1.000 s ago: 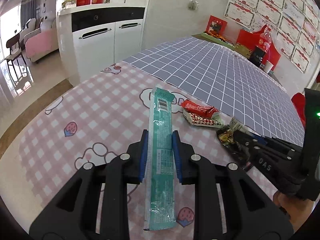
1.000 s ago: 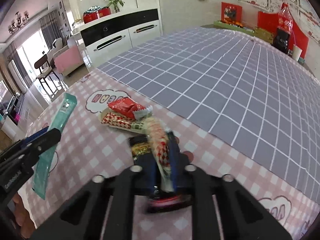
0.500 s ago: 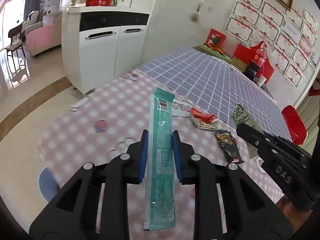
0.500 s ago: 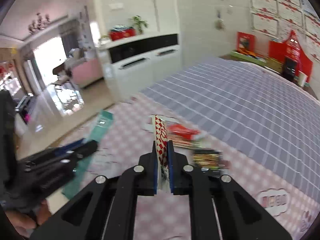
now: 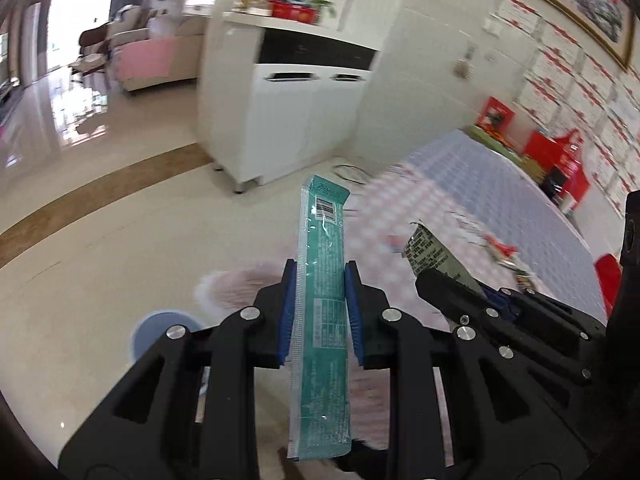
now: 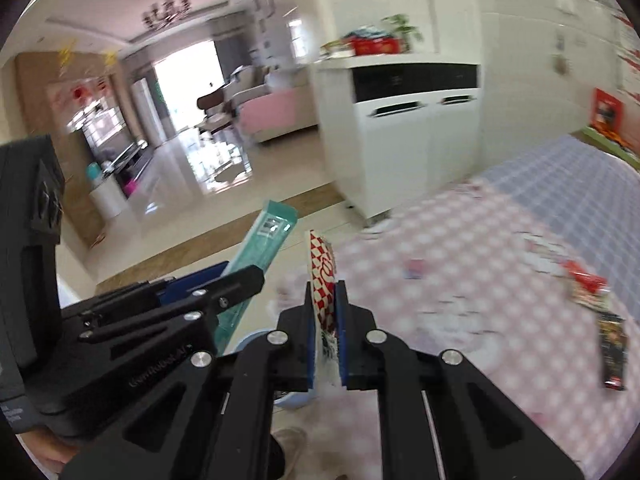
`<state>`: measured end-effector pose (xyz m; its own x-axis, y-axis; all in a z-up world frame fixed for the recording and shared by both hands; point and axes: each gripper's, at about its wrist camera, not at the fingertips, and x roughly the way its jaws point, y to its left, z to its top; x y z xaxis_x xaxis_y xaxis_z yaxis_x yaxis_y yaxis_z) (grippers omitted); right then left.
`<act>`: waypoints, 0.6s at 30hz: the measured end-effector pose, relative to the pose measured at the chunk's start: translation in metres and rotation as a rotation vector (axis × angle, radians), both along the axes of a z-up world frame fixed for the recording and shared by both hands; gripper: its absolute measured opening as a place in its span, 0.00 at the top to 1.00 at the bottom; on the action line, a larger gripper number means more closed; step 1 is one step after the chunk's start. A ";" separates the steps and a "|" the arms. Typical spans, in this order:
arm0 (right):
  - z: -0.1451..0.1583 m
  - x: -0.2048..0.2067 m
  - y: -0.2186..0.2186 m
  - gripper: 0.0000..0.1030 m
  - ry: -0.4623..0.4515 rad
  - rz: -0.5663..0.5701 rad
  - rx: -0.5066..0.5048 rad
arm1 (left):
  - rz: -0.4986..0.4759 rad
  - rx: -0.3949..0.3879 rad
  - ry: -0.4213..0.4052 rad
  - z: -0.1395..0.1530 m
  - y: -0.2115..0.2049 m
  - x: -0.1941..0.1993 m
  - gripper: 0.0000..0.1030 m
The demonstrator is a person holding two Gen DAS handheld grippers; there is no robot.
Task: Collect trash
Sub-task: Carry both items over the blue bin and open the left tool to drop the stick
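The counter with its pink checked cloth lies off to my right, and past its edge there is only pale floor, where a light blue round thing sits low down; I take it for the bin, though blur leaves that unsure. A white cabinet stands beyond.

My left gripper is clamped on a long teal wrapper, gripped across its width near the middle so both ends stick out stiff and straight, not drooping. My right gripper is pressed fully together on a red-and-white checked wrapper, pinched at its lower part so the thin foil stands up edge-on between the pads. Both pieces of trash hang in the air side by side, close to the counter's edge, which I judge suits dropping both at once.

Three more wrappers are left on the counter: a red one, a patterned one beneath it, and a dark one.
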<state>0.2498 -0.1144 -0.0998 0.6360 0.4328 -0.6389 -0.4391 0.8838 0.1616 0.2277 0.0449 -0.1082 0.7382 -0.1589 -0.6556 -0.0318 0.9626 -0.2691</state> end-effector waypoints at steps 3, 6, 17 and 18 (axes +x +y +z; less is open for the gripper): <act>-0.009 0.003 0.042 0.91 0.026 0.067 0.011 | 0.070 -0.004 0.024 -0.008 0.038 -0.006 0.77; -0.017 0.003 0.076 0.91 0.046 0.114 0.011 | 0.130 -0.006 0.051 -0.019 0.070 -0.008 0.77; -0.061 0.017 0.174 0.91 0.128 0.210 -0.040 | 0.253 -0.037 0.171 -0.070 0.148 -0.002 0.77; -0.065 0.019 0.179 0.91 0.133 0.214 -0.045 | 0.259 -0.039 0.177 -0.073 0.151 -0.003 0.77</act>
<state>0.2687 0.0649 -0.1644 0.4417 0.5179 -0.7326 -0.5947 0.7804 0.1931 0.2244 0.1955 -0.1809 0.6323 -0.0079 -0.7747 -0.3245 0.9053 -0.2741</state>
